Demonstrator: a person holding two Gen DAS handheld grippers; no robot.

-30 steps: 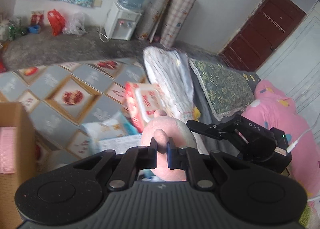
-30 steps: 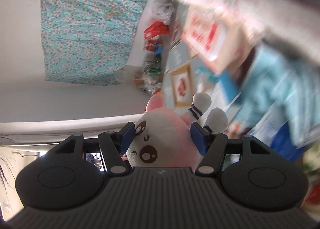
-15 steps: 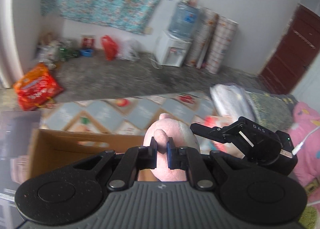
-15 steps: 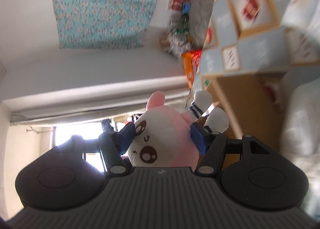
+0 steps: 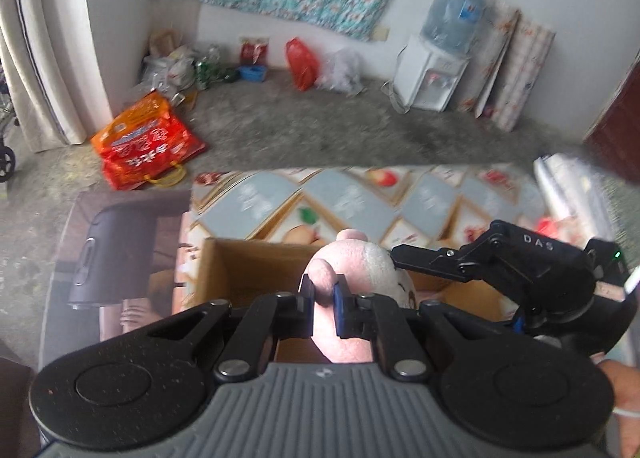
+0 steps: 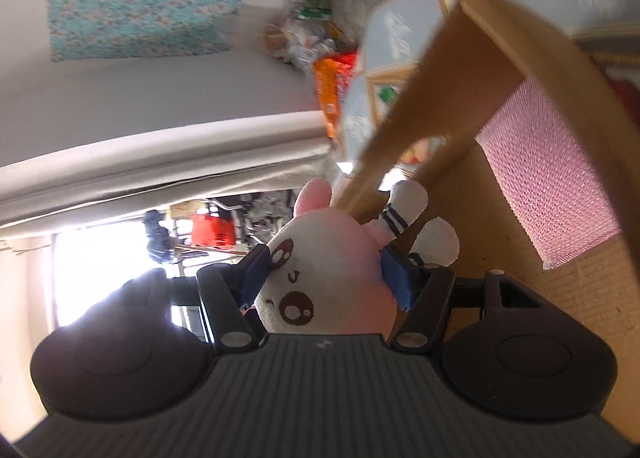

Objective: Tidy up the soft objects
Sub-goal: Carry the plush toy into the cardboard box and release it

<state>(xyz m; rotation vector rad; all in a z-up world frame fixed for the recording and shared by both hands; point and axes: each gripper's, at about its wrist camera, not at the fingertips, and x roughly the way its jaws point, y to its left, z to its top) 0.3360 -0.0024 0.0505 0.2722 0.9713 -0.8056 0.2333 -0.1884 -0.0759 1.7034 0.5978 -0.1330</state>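
We find both tongs clamped on one plush rabbit (image 6: 332,270): the left gripper (image 5: 323,300) pinches a pink ear, the right gripper (image 6: 326,276) grips the head. The toy hangs at the open cardboard box (image 5: 240,270), apparently over its rim; a pink cloth (image 6: 548,182) lies inside.

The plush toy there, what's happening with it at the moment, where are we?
Both grippers are holding one pink and white plush toy. The left gripper is shut on a pink ear or limb, and the right gripper is clamped across its head. The toy hangs over the open cardboard box, not yet released. A pink textured item already lies inside the box.
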